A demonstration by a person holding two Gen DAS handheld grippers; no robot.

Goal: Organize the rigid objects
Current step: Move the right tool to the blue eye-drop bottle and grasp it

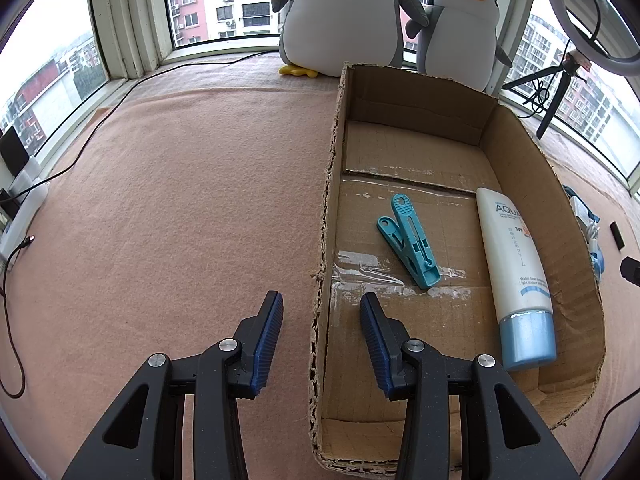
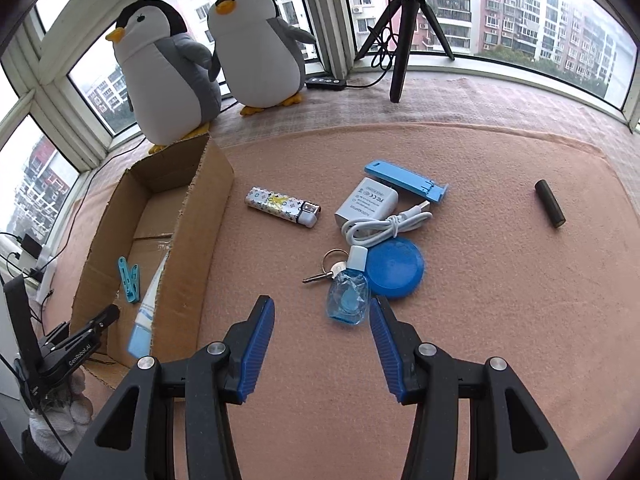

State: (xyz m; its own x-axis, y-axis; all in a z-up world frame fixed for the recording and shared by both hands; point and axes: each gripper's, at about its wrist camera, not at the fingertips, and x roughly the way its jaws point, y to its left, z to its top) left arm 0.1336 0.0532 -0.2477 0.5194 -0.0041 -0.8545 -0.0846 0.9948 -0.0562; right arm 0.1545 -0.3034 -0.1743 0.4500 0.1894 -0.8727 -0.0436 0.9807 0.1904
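A shallow cardboard box [image 1: 512,136] [image 2: 208,216] holds a teal clothes peg [image 1: 410,240] [image 2: 129,280] and a white sunscreen tube with a blue cap [image 1: 516,276] [image 2: 142,326]. My left gripper [image 1: 322,300] [image 2: 102,320] hangs open over the box's left wall, empty. On the pink cloth to the right lie a patterned lighter [image 2: 282,207], a white charger with cable [image 2: 368,208], a blue folding stand [image 2: 404,178], a key on a ring [image 2: 326,272], a small clear blue bottle [image 2: 349,292], a blue round lid [image 2: 394,269] and a black cylinder [image 2: 550,202]. My right gripper [image 2: 322,306] is open, just short of the bottle.
Two plush penguins [image 2: 212,52] [image 1: 384,16] stand behind the box by the windows. A black tripod [image 2: 400,36] and a power strip [image 2: 326,83] sit at the back. Cables [image 1: 80,152] run along the cloth's left edge. A gloved hand [image 2: 60,412] holds the left gripper.
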